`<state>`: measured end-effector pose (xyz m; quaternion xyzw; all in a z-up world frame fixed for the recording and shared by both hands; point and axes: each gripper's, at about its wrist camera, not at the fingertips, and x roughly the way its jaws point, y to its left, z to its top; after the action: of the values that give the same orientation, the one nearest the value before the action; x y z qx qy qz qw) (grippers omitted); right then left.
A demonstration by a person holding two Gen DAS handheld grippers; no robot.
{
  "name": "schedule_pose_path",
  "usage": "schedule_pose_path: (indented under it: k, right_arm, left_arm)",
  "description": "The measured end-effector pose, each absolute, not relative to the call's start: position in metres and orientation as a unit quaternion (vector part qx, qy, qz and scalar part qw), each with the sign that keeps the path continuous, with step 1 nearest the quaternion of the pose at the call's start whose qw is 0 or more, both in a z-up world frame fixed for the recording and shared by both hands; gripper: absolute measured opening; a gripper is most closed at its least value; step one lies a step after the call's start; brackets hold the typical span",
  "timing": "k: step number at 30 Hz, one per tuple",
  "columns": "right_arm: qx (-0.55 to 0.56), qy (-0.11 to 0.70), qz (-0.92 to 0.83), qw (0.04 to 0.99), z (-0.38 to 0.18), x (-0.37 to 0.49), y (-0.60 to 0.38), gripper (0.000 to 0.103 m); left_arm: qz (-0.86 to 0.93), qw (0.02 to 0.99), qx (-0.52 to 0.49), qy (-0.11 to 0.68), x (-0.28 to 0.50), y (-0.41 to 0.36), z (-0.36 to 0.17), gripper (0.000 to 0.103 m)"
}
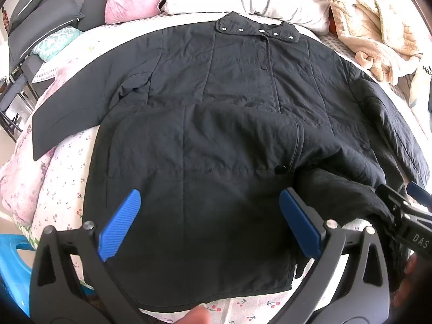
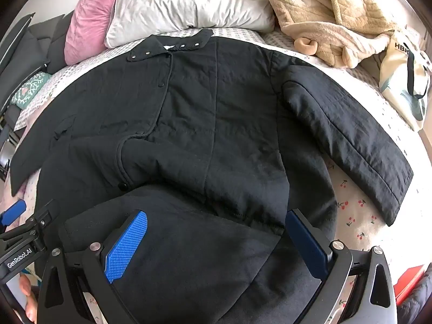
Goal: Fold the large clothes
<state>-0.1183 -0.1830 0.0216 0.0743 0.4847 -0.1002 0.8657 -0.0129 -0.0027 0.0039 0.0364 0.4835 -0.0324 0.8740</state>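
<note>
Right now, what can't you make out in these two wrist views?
- Coat hem corner nearest the right gripper: left wrist view, hidden by bunched fabric and that gripper's body.
- Sleeve cuff: left wrist view, cut off by the right edge.
- Bag lettering: right wrist view, cut off by a fold.
- Bedsheet under the coat: both views, covered.
- Left gripper: jaws wide, empty.

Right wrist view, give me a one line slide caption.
Open right claw poised over the partly folded hem of a black quilted coat spread on a floral bed sheet.
</note>
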Motion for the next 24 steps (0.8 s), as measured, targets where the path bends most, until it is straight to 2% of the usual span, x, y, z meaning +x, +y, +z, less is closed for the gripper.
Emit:
schedule_pose_path:
  k: [24]
  right_arm:
    - [0.077, 0.484, -0.099, 0.866, 0.0207, -0.1187, -0.1831, 0.103]
  left_arm:
    - [-0.032, 0.874, 0.036, 0.483, -0.0134, -0.0027, 0.0035, 0.102]
